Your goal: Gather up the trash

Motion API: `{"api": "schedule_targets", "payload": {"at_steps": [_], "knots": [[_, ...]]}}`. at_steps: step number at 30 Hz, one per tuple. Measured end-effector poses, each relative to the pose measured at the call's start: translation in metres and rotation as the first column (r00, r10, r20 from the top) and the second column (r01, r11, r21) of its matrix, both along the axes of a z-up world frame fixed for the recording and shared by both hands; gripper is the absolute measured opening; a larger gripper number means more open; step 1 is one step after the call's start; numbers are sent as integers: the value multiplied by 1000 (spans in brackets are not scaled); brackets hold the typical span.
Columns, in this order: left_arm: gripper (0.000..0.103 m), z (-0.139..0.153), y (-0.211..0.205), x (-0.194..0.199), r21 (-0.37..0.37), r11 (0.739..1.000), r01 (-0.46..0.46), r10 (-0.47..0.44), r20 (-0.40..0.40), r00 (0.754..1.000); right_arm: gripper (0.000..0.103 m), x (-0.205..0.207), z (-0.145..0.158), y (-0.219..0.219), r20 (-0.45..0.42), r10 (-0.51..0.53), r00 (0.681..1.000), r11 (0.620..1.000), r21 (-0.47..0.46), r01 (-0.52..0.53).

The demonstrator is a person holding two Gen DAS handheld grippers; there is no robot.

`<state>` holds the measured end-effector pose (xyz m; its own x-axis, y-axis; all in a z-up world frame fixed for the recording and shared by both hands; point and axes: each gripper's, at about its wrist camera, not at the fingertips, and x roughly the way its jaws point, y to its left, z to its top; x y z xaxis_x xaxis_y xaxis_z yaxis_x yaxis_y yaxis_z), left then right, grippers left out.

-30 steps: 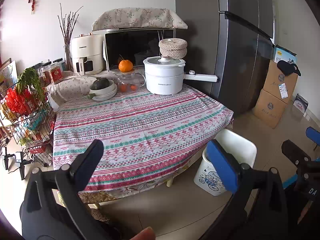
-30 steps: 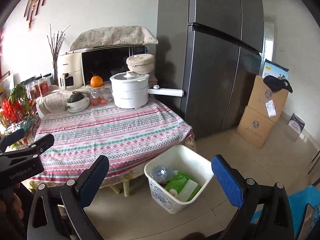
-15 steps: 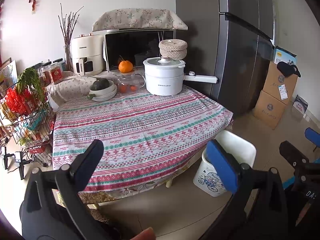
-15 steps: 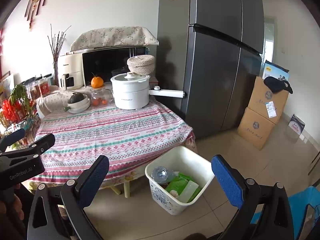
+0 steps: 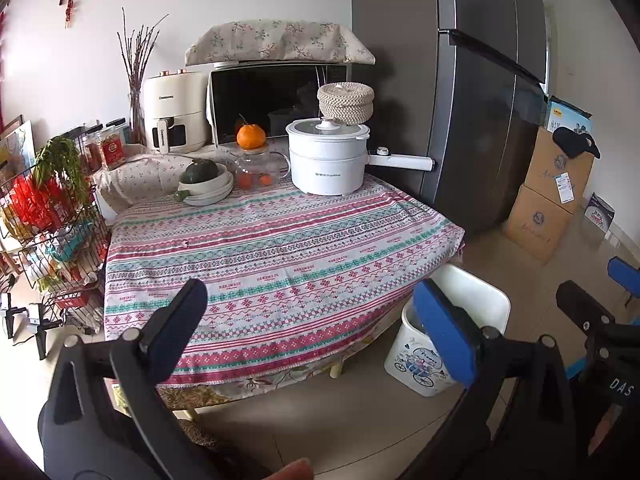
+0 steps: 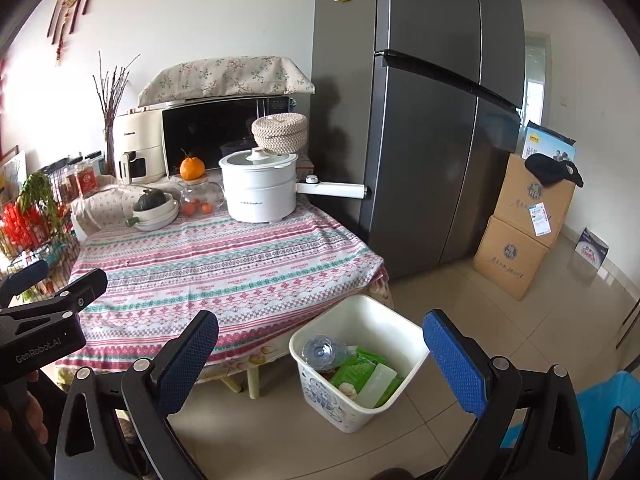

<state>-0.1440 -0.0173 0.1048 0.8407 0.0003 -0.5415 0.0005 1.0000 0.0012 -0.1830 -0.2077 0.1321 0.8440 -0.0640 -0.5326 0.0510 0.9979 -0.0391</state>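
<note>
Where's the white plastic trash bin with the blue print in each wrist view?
Left wrist: white plastic trash bin at lower right, on the floor by the table corner, partly hidden behind the left gripper's blue pad; contents not visible.
Right wrist: bin at lower centre, fully in view, holding a clear bottle and green wrappers.
Shared landmark: white electric pot with the long handle on the striped tablecloth.

We read "GenRobot.AI" in white on the black body of the left gripper [image 6: 24,284], seen from the right wrist camera. The right gripper [image 5: 600,292] shows the letters "DAS", cut off at the frame edge. The air fryer [image 5: 174,114] carries a brand name too small to make out, as does the white electric pot [image 5: 326,162].
</note>
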Motion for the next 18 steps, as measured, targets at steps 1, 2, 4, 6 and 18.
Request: {"api": "schedule_targets", "payload": {"at_steps": [1,2,4,6,18], "knots": [[102,0,0,0,0,1000,1,-1,-1,1000,103,0,0,0,2,-1,1000,1000,2,1],[102,0,0,0,1,1000,2,-2,-2,1000,103,0,1,-1,3,-1,1000,1000,4,1],[102,0,0,0,0,1000,2,-2,-2,1000,103,1,2,-1,6,-3,1000,1000,4,3],[102,0,0,-1,0,1000,2,-2,-1,1000,103,1,2,-1,6,-4,1000,1000,4,4],[102,1,2,3,0,1000,-17,17,-2,1000,103,1,3,-3,19,-10,1000,1000,1,10]]}}
